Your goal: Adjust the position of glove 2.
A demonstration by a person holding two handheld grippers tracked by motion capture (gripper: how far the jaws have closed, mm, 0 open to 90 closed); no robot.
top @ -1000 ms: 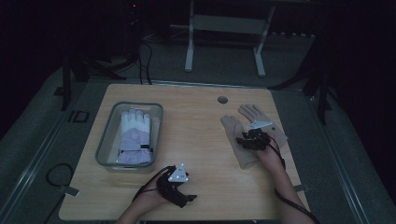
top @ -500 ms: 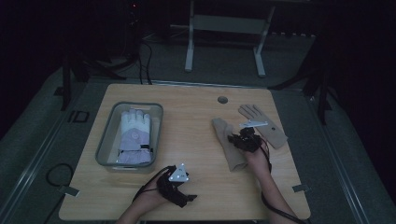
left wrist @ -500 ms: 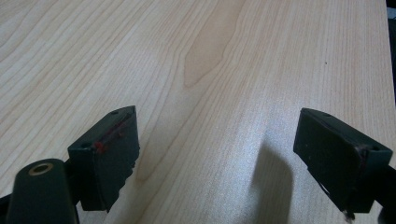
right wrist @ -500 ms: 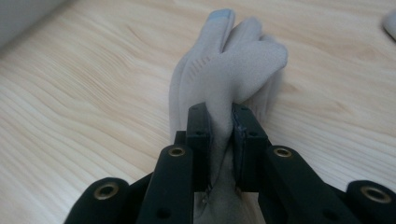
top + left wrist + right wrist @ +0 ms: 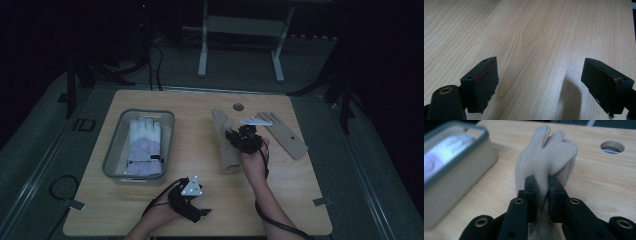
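Overhead, the right claw is seen mid-counter, clamped on a tan glove whose far part lies on the wood. A second tan glove lies flat just to its right. A bin on the left holds a white glove. The left claw rests near the front edge. Along the left claw, the jaws are seen spread wide over bare counter, holding nothing. Along the right claw, the glove is pinched between shut jaws, bunched upward, with the bin at the left.

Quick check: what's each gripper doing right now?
Left gripper: open, nothing between its jaws, over bare table.
Right gripper: shut on the beige glove.
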